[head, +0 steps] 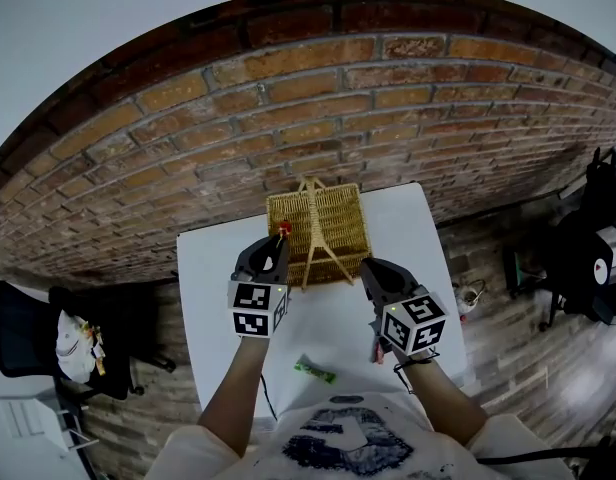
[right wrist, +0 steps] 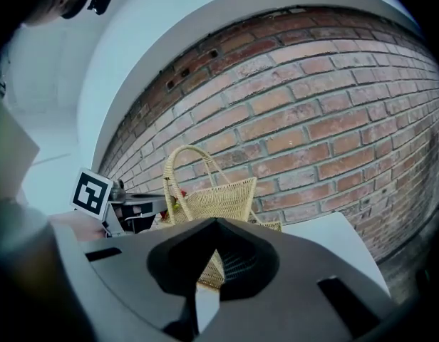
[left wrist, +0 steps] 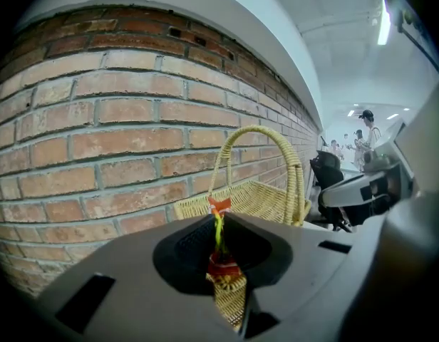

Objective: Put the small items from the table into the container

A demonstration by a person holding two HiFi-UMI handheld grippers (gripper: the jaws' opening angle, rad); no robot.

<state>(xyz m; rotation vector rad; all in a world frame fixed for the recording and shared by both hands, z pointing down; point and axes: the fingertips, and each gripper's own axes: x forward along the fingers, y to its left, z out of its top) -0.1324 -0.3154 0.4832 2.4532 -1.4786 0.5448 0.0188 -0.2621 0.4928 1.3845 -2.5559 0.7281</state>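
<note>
My left gripper [head: 279,242] is pinching a small red wrapper [left wrist: 223,266] by a narrow strip, with a red tab and a yellow-green twist poking out above the pads. My right gripper [right wrist: 214,242] is pressed together on nothing. The hold on the wrapper is thin, so I judge the first risk to be that it slides or twists free if I jolt the hand, and falls before it is inside. From the head view the wrapper sits at the near left corner of the woven basket [head: 340,230], about at the rim. I cannot tell whether it is over the opening, so letting go here could land it on the desk [head: 318,318] outside the wall. The basket's tall handle [left wrist: 276,137] arches upright across the middle, just to the right of my path, and catching it would tip or drag a basket that looks light. The basket stands at the far edge of the desk, close to the brick wall [head: 288,98], so there is little room beyond it and I should come in from the near side and from above. My right gripper hovers near the basket's near right corner, apart from it, with bare desk between the two grippers. A green packet [head: 315,370] lies by the desk's near edge, well apart from the basket, where a careless sweep could push it off.
</note>
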